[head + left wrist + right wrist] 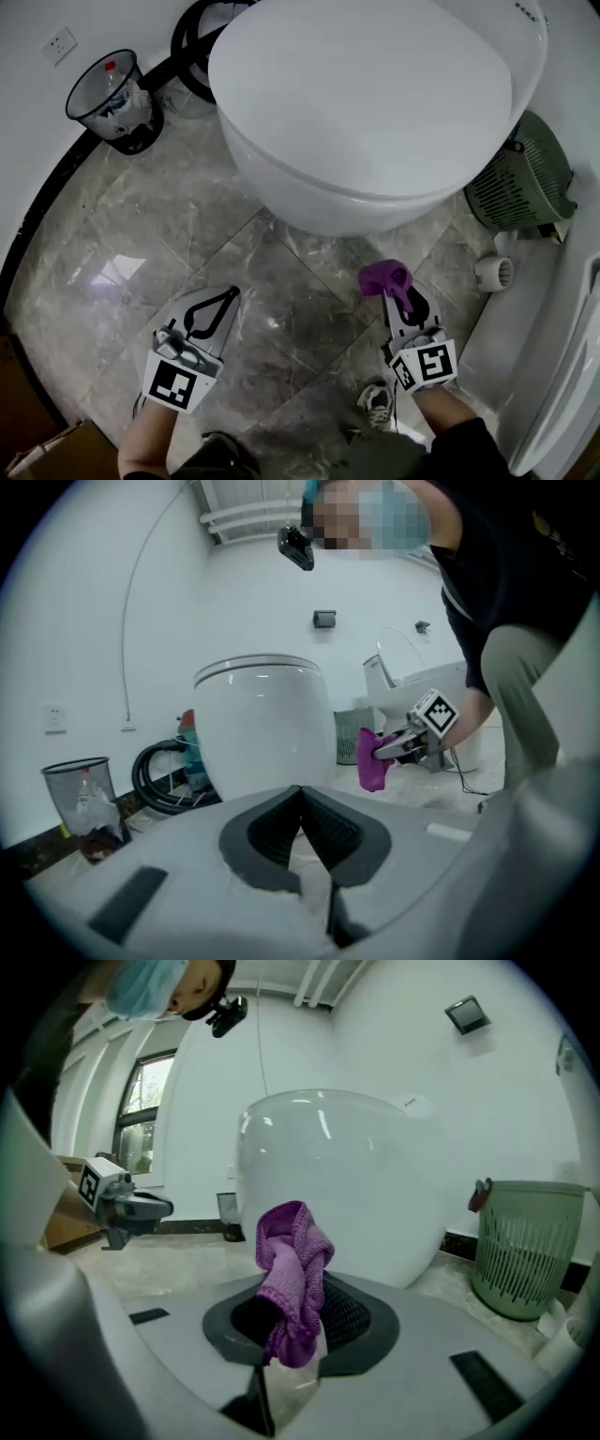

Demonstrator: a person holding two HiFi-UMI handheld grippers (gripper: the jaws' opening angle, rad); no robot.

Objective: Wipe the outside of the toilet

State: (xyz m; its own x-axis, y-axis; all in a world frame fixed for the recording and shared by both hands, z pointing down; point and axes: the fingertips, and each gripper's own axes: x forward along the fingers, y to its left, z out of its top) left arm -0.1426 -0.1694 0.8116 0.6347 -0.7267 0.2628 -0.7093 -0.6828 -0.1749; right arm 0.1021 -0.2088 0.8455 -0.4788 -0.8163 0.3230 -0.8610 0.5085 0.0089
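A white toilet (366, 103) with its lid down fills the upper middle of the head view, and it also shows as the toilet (262, 724) and the toilet (347, 1185) ahead of each gripper. My right gripper (398, 295) is shut on a bunched purple cloth (384, 277), low in front of the bowl and apart from it. The cloth (292, 1279) hangs between the jaws. My left gripper (217, 302) is shut and holds nothing, over the floor left of the bowl. From the left gripper view, the right gripper (398, 750) with the cloth (370, 759) shows at right.
A black mesh waste bin (111, 94) stands by the wall at upper left, next to a coiled black hose (192, 47). A green basket (520, 178) sits right of the toilet, a white fixture (562, 356) at the right edge. The floor is grey marble tile (141, 244).
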